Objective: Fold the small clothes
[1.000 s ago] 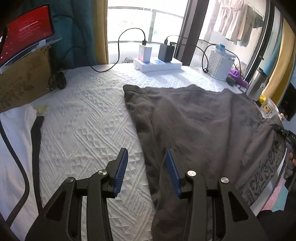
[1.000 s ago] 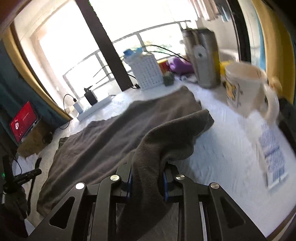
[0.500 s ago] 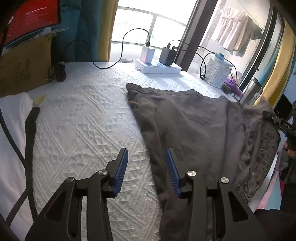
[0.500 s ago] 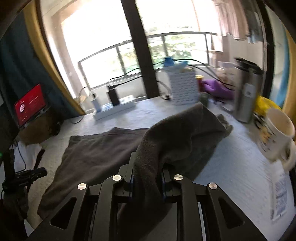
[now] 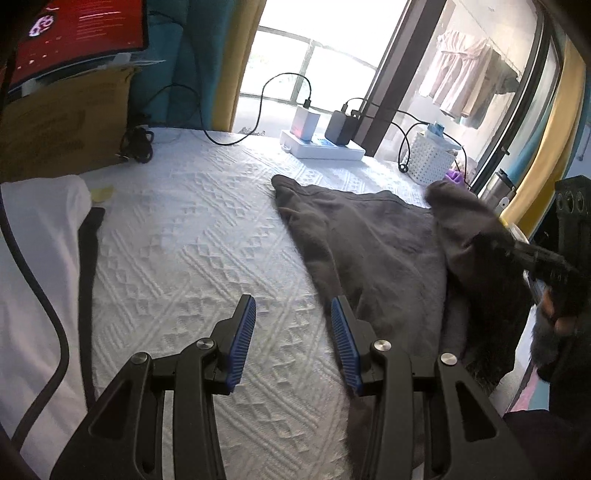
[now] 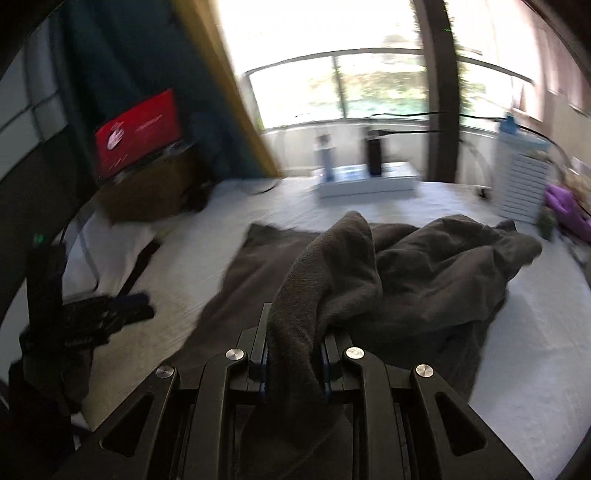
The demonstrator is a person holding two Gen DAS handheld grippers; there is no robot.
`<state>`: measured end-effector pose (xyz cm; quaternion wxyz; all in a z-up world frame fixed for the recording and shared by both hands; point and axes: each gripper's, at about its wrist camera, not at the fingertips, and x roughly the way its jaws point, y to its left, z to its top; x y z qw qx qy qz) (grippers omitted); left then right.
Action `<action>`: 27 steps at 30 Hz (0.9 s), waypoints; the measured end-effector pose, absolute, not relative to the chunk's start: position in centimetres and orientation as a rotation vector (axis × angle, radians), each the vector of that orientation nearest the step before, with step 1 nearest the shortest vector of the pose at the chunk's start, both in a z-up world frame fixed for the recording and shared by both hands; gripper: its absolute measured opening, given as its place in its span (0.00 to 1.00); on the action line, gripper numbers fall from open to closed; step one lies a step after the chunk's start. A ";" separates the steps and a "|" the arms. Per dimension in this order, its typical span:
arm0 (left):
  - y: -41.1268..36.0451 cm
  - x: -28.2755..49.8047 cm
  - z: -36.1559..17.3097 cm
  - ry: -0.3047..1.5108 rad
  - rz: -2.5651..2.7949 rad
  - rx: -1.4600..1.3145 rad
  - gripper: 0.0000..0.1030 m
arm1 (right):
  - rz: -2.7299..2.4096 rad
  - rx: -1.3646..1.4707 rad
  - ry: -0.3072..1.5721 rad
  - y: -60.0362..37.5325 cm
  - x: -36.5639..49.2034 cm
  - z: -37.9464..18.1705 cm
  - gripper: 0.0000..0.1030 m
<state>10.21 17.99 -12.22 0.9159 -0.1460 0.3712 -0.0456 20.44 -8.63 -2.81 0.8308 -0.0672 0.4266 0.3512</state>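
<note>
The grey garment [image 5: 369, 236] lies spread on the white textured bedspread [image 5: 192, 251], toward the bed's right side, its far corner reaching toward the power strip [image 5: 325, 149] near the far edge. The right claw [image 6: 293, 354] is clenched on a bunched fold of the garment, which rises in a peak above the fingers and drapes over the rest of the cloth (the right wrist view is blurred, so fine detail is lost). The left claw [image 5: 293, 339] is released and grasps nothing, its blue pads [image 5: 243, 343] spread wide above the bedspread just beside the garment's left edge, with the right pad over the cloth's border. Two chargers [image 5: 341, 125] with black cables stand plugged into the power strip. A white perforated basket [image 5: 430, 158] sits at the far right corner with something purple [image 6: 563, 208] next to it. At the left edge lie a white cloth [image 5: 37, 258] with a black strap [image 5: 86, 295] across it, and behind them a cardboard box [image 5: 62, 122] carrying a red-lit screen [image 5: 74, 33].
</note>
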 end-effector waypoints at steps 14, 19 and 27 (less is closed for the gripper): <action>18.5 8.4 -11.9 0.748 -0.083 -0.300 0.41 | 0.937 -0.314 0.997 -2.2 14.1 -6.5 0.20; 17.8 8.2 -11.6 0.755 -0.092 -0.288 0.41 | 0.942 -0.408 1.016 -1.8 12.1 -8.1 0.22; 16.1 8.7 -10.3 0.765 -0.091 -0.242 0.41 | 1.063 -0.440 1.004 -2.1 9.6 -8.1 0.72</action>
